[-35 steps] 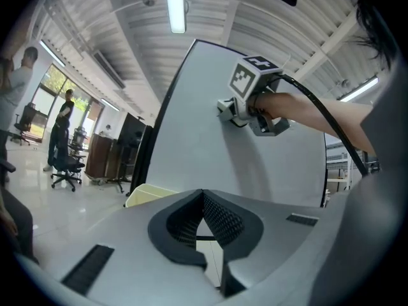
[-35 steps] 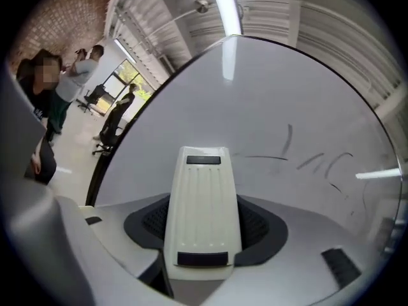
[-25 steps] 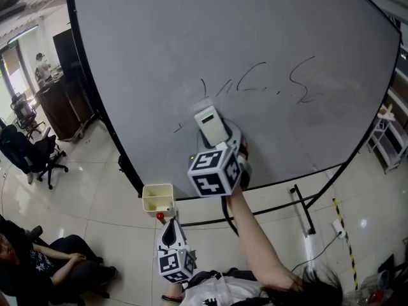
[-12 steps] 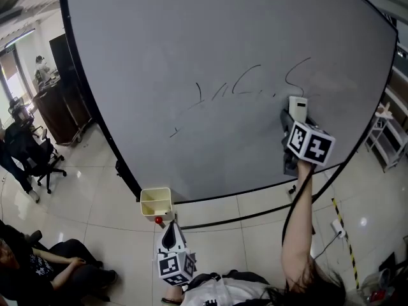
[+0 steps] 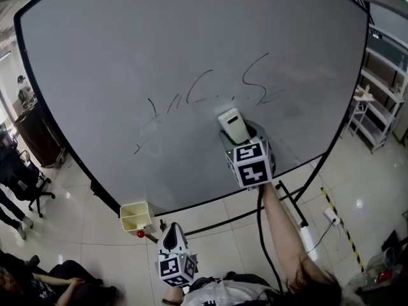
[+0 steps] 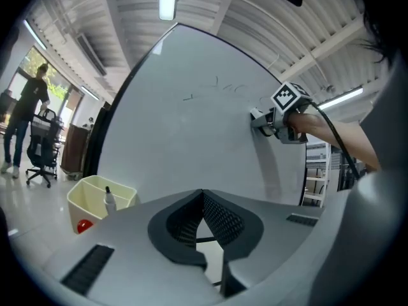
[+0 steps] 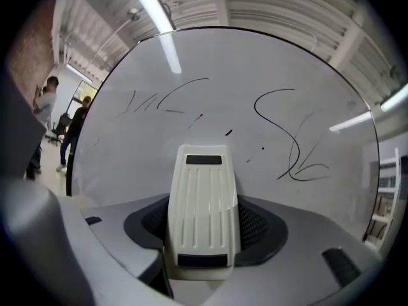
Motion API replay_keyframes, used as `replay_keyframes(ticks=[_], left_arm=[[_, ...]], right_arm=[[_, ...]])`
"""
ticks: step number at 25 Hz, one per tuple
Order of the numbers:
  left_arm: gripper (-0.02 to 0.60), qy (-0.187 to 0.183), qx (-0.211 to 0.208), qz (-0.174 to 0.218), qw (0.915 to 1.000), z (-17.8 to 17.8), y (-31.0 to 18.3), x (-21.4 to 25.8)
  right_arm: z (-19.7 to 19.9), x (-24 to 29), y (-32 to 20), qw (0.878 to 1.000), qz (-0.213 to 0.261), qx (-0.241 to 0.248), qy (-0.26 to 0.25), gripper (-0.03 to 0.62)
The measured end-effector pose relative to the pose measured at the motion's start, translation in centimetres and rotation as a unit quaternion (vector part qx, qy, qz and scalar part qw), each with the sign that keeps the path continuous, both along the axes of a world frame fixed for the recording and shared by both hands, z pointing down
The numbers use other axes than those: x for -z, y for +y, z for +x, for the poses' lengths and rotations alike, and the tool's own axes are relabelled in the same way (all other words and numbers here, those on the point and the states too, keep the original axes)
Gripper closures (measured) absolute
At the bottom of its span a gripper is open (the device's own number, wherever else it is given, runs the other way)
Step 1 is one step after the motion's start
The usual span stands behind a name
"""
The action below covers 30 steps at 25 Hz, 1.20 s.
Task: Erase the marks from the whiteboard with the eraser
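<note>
Swept back leftward, right gripper [image 5: 238, 138] presses eraser [image 5: 233, 125] against whiteboard [image 5: 127, 56].

A cream bin [image 6: 92, 210] holds an upright marker [image 6: 109, 199].

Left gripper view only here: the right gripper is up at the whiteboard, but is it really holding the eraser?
Observer: Yes; the right gripper view shows the right gripper shut on the white eraser.
Operator: Is it over the marks?
Observer: No; the head view shows it just below the black marks.
Operator: And the left gripper?
Observer: In the head view the left gripper hangs below the bottom edge of the whiteboard, near the cream cup.
</note>
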State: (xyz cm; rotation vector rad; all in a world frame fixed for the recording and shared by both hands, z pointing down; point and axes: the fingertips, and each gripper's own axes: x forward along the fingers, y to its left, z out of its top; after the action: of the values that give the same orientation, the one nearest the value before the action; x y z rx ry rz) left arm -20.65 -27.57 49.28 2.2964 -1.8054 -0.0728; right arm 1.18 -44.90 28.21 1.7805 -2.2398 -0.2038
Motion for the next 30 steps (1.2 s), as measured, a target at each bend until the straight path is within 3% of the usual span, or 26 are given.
replay_keyframes(ticks=[2, 5, 9, 11, 13, 18, 21, 23, 27, 30], left_arm=[[0.586, 0.001, -0.003, 0.007, 1.0, 0.7, 0.1, 0.3], [0.586, -0.001, 0.013, 0.003, 0.9999, 0.1, 0.5, -0.2], [0.586, 0.004, 0.051, -0.006, 0.9987, -2.1, 0.7, -0.8], [0.586, 0.005, 0.062, -0.014, 0.998, -2.7, 0.7, -1.0], [0.586, 0.008, 0.068, -0.019, 0.9974, -2.7, 0.3, -1.3], [0.586, 0.01, 0.047, -0.009, 0.9988, 0.5, -0.8, -0.7], [0.586, 0.008, 0.03, -0.007, 0.9995, 2.6, -0.7, -0.4], [0.586, 0.005, 0.032, -0.003, 0.9995, 3.2, -0.3, -0.4], [0.586, -0.003, 0.049, -0.012, 0.9987, 3.1, 1.2, -1.0], [0.586, -0.007, 0.069, -0.019, 0.9974, 2.6, 3.2, -1.9]], right_arm=[[1.8, -0.3, -0.6, 1.0, -0.009, 0.005, -0.004, 0.313], [7.1, 0.1, -1.3, 0.993, -0.033, 0.013, -0.11, 0.313], [18.3, 0.7, -1.7, 0.981, -0.035, -0.089, -0.168, 0.312], [20.6, 1.0, -1.7, 0.979, -0.036, -0.116, -0.163, 0.313], [19.2, 1.1, -1.8, 0.985, -0.042, -0.103, -0.134, 0.313], [9.1, 0.8, -1.3, 0.999, -0.043, -0.012, -0.023, 0.312], [8.0, 0.2, -1.5, 0.999, -0.039, -0.003, 0.006, 0.312], [10.2, -0.1, -1.8, 0.999, -0.043, -0.018, -0.017, 0.312], [16.8, -1.6, -2.2, 0.99, -0.065, -0.055, -0.114, 0.312], [18.0, -1.8, -0.8, 0.987, -0.052, -0.037, -0.148, 0.312]])
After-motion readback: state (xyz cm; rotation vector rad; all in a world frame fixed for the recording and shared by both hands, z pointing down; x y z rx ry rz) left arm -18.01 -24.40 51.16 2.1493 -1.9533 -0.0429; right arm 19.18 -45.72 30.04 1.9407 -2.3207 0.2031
